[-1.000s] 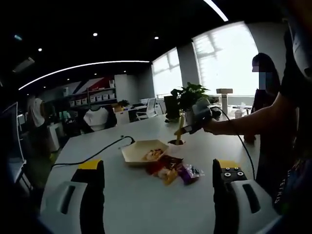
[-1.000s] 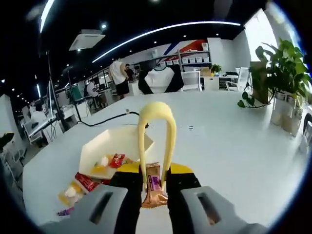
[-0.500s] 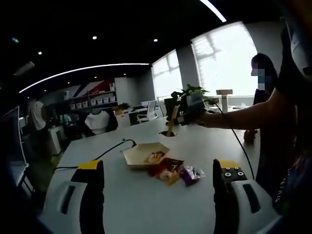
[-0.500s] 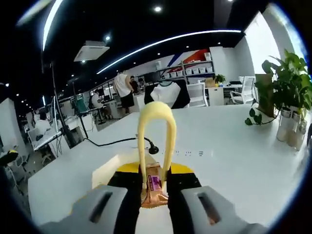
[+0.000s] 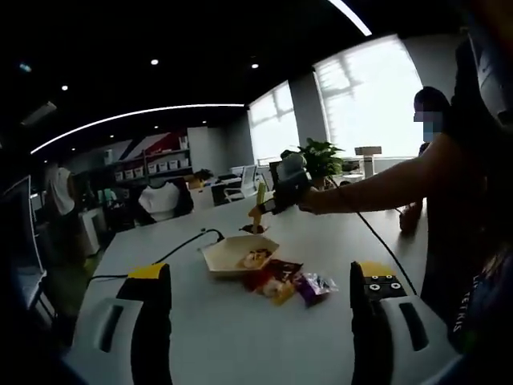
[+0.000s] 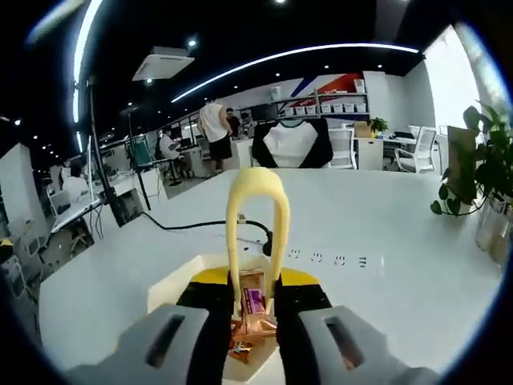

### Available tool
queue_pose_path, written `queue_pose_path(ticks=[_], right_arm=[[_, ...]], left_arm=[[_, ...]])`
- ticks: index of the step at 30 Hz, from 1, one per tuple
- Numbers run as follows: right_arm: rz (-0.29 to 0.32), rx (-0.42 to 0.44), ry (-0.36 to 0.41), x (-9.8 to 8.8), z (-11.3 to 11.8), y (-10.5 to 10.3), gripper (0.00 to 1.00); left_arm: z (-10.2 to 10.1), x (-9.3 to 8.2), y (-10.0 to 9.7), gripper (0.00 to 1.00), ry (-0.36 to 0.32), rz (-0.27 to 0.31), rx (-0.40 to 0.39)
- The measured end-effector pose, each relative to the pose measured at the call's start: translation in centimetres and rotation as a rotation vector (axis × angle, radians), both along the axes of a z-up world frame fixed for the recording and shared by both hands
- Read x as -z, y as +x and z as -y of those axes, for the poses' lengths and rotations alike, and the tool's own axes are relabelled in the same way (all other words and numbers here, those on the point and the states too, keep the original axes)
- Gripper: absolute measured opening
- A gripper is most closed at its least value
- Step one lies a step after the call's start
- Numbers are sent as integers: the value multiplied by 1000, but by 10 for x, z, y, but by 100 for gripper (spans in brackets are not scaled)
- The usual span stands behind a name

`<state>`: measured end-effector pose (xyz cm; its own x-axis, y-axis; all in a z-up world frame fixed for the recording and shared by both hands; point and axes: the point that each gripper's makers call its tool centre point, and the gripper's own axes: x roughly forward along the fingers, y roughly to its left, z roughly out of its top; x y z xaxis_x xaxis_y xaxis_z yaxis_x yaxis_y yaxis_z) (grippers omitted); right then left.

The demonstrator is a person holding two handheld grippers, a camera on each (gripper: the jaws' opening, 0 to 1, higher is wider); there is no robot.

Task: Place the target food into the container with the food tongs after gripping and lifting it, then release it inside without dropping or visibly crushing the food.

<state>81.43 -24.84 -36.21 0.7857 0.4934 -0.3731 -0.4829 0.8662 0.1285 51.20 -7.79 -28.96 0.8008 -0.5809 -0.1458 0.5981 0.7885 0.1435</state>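
Transfer phase, with the load now above its destination. Over the last second the right hand-held gripper (image 6: 255, 341) has travelled from beside the white hexagonal container (image 5: 238, 251) to a position over it (the left gripper view shows the same hand-held gripper carried leftward, from near the potted plant (image 5: 321, 154) to above the tray). Its jaws are pressed together on the yellow food tongs (image 6: 256, 220), and the tongs in turn pinch a wrapped snack bar (image 6: 255, 309) with a purple label; the wrapper looks intact and uncrushed. In the right gripper view the container's pale rim (image 6: 172, 281) appears directly beneath the bar, so the carry seems nearly finished and a lowering and release is probably what remains. The container already holds a few small wrapped sweets (image 5: 253, 257). Several more wrapped snacks (image 5: 287, 282) lie on the white desk (image 5: 240, 337) just beside the container. The left hand-held gripper (image 5: 260, 321) is spread wide and holds nothing, well apart from the container.
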Motion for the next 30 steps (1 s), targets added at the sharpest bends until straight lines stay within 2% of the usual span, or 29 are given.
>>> queue_pose_path(ticks=[3, 5, 6, 7, 9, 11, 16, 17, 18, 20, 22, 27, 30], right_arm=[[-26, -7, -17, 13, -8, 10, 14], [-62, 14, 4, 23, -9, 11, 14], [-61, 16, 17, 25, -10, 12, 14], [-14, 38, -28, 24, -5, 16, 14], [-63, 13, -65, 38, -8, 15, 14], [-42, 26, -68, 35, -4, 17, 14], [-54, 10, -69, 38, -2, 18, 17], [-68, 17, -42, 38, -3, 17, 18], [18, 38, -74, 28, 3, 18, 19], [-35, 19, -48, 32, -1, 11, 19], [-19, 17, -70, 30, 0, 7, 19], [24, 7, -10, 10, 1, -4, 19], [36, 20, -2, -3, 6, -17, 20]], left_arm=[[-1, -2, 1, 98, 8, 6, -1], [-2, -3, 1, 98, 10, 10, -3], [-3, -3, 2, 98, 11, 11, -5], [-4, -4, 2, 98, 11, 14, -8], [-6, -4, 1, 98, 10, 14, -13], [-7, -4, -1, 98, 10, 14, -13], [-7, 0, -1, 98, 14, 3, -13], [-8, 0, -1, 98, 13, 2, -14], [-7, -1, -1, 98, 7, 3, -13], [-7, -3, -1, 98, 4, 9, -11], [-6, -3, 0, 98, 7, 12, -8], [-5, -4, -1, 98, 2, 13, -9], [-3, -2, -2, 98, 0, 11, -4]])
